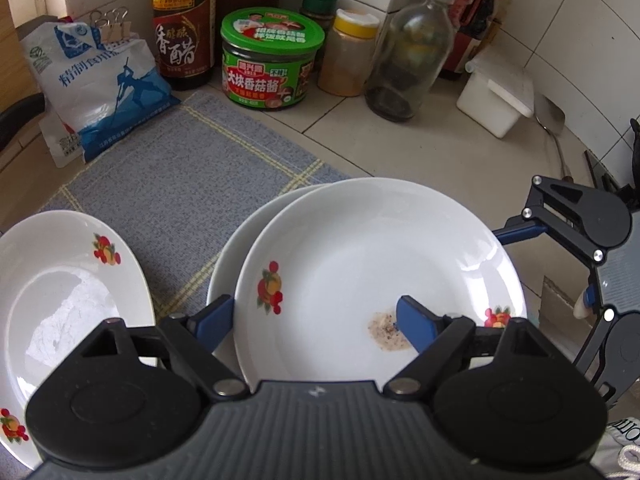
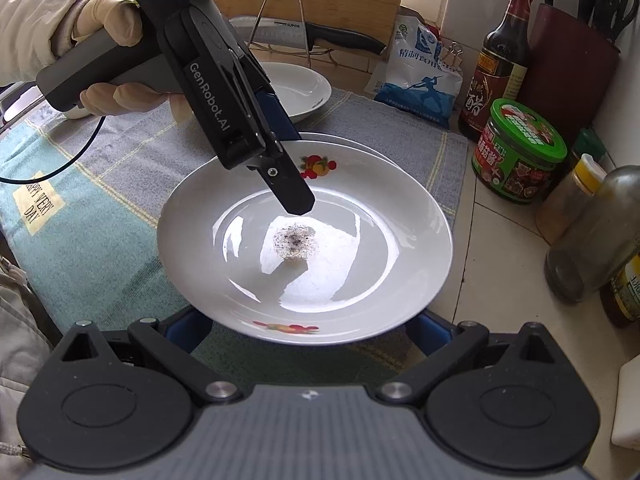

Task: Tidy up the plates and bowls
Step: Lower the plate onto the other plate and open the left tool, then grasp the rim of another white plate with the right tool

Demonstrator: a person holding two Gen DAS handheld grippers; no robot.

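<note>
- 2 white plates sit stacked on the grey-blue checked cloth (image 1: 168, 184) on the desk; the top plate (image 1: 376, 264) lies a little to the right of the lower plate (image 1: 240, 240), whose rim shows along the left side.
- The top plate has fruit prints on its rim and a speckled brown smear (image 2: 294, 242) in its well.
- A 3rd plate (image 1: 60, 304) with the same fruit print rests alone on the cloth, apart from the stack on the left.
- The left gripper (image 1: 316, 324) straddles the near-left rim of the top plate, 1 blue finger outside and 1 over the well; its jaws stand released, with a gap to the rim on both sides.
- A gloved hand (image 2: 108, 60) holds that gripper's handle.
- The right gripper (image 2: 308, 328) sits at the opposite edge of the stack, its blue fingers mostly hidden under the rim; I cannot tell whether its jaws clench anything.
- Behind the cloth stand a salt bag (image 1: 100, 84), a dark vinegar bottle (image 1: 184, 28), a green-lidded tub (image 1: 268, 60) and a clear glass bottle (image 1: 412, 52).
</note>
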